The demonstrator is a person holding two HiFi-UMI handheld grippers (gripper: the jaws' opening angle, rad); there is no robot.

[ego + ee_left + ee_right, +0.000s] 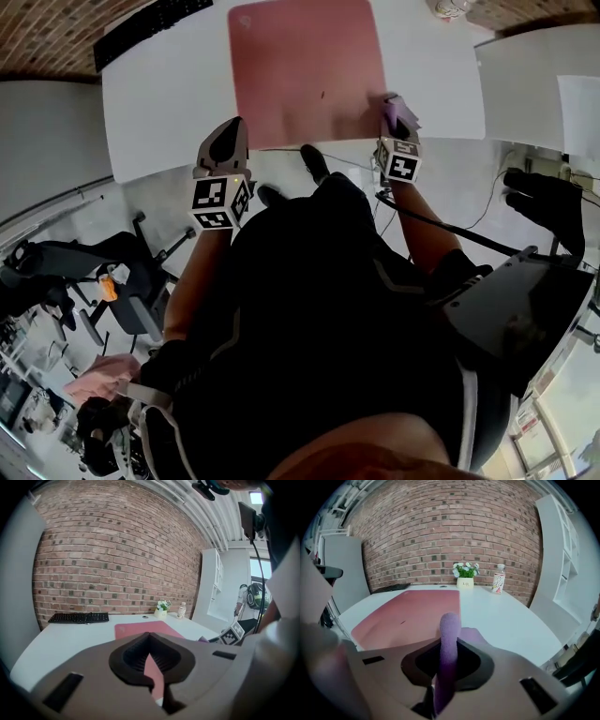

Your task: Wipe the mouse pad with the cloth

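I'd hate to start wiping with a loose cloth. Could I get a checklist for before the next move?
1. Grip of the right tool on the cloth: ok, jaws shut on it.
2. Cloth touching the mouse pad: cannot tell; it sits at the pad's near right corner.
3. Pad surface free of things: ok, only a small dark speck.
4. The left tool out of the way: ok, empty, by the pad's near left corner.
5. The plant pot and bottle clear of the pad: ok, beyond its far edge.
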